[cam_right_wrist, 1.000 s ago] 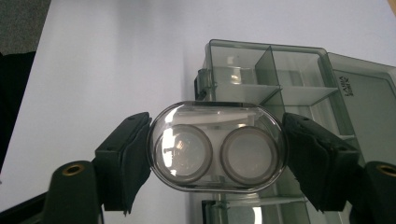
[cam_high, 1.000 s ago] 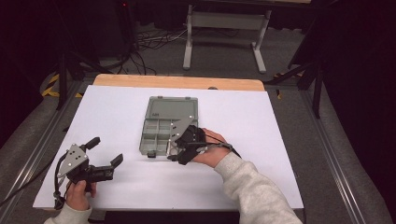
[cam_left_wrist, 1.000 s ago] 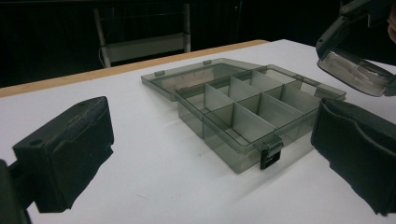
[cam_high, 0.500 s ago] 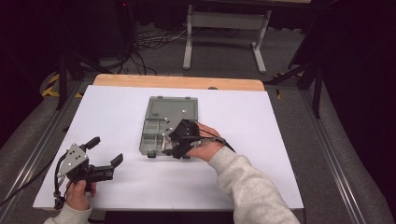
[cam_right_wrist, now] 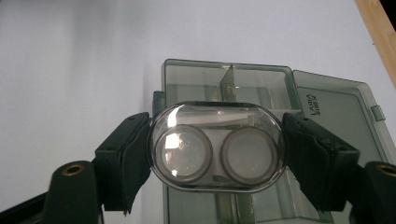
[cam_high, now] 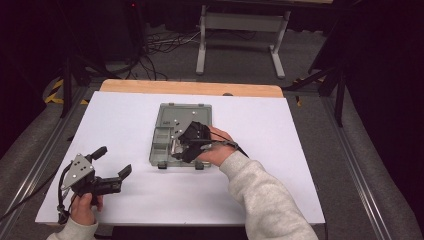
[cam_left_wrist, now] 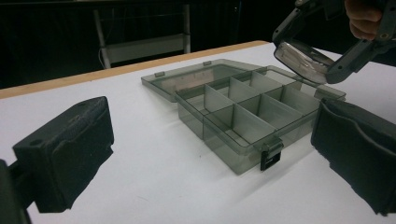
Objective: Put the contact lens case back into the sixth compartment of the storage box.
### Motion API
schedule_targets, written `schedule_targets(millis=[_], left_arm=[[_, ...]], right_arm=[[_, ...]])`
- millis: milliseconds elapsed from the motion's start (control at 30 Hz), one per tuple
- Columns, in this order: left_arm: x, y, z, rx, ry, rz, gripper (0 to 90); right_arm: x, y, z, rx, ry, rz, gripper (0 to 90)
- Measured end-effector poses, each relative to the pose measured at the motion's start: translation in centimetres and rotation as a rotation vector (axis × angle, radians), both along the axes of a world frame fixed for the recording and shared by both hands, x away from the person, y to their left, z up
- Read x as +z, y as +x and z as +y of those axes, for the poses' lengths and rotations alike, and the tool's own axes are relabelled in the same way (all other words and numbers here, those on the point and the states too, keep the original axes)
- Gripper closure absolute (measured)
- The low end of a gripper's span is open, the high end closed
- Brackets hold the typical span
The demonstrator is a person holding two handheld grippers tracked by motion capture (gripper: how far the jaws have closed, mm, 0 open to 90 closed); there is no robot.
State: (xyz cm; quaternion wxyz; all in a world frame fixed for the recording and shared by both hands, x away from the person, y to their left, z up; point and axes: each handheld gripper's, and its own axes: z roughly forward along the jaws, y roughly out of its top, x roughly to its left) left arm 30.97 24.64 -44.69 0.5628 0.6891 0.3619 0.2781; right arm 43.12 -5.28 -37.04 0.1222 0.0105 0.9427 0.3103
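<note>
Clear oval case [cam_right_wrist: 217,151] with two round wells set side by side, the left well catching a glare: clamped end to end between the jaws of the right gripper [cam_right_wrist: 217,154], one black pad on each short end, and held above the open compartments of the organiser box [cam_right_wrist: 229,88]. In the left gripper view the same case [cam_left_wrist: 303,58] hangs tilted over the far right corner of the box [cam_left_wrist: 243,112], clear of its dividers. Organiser box, smoky grey translucent plastic: lies open near the middle of the white counter [cam_high: 280,130], its lid [cam_high: 186,113] folded flat toward the far edge, the tray divided by upright walls into several compartments, which look bare where the walls leave them in sight; a dark latch [cam_left_wrist: 269,156] stands on the near wall. The lid carries small moulded lettering, too small to read with certainty. Right gripper [cam_high: 189,142], high view: over the right half of the tray, hand and grey sleeve [cam_high: 260,195] reaching in from the lower right. Left gripper [cam_high: 111,167]: held at the near left corner of the counter, well apart from the box, jaws spread wide with nothing between them, grey three-cornered plate on top. Counter: white sheet with a wooden strip [cam_high: 190,87] along its far edge.
</note>
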Motion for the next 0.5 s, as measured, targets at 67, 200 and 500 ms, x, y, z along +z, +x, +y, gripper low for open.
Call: schedule_targets(millis=[67,200,500], left_arm=[[0.0,0.0,0.0,0.0,0.0,0.0,0.1],[0.0,0.0,0.0,-0.002,0.004,-0.001,0.1],[0.0,0.0,0.1,-0.001,0.003,-0.001,0.1]], right_arm=[[0.0,0.2,0.1,-0.003,0.0,-0.002,26.8],[0.0,0.6,0.2,-0.008,0.003,-0.004,26.8],[-0.3,1.4,0.9,-0.011,0.008,-0.01,26.8]])
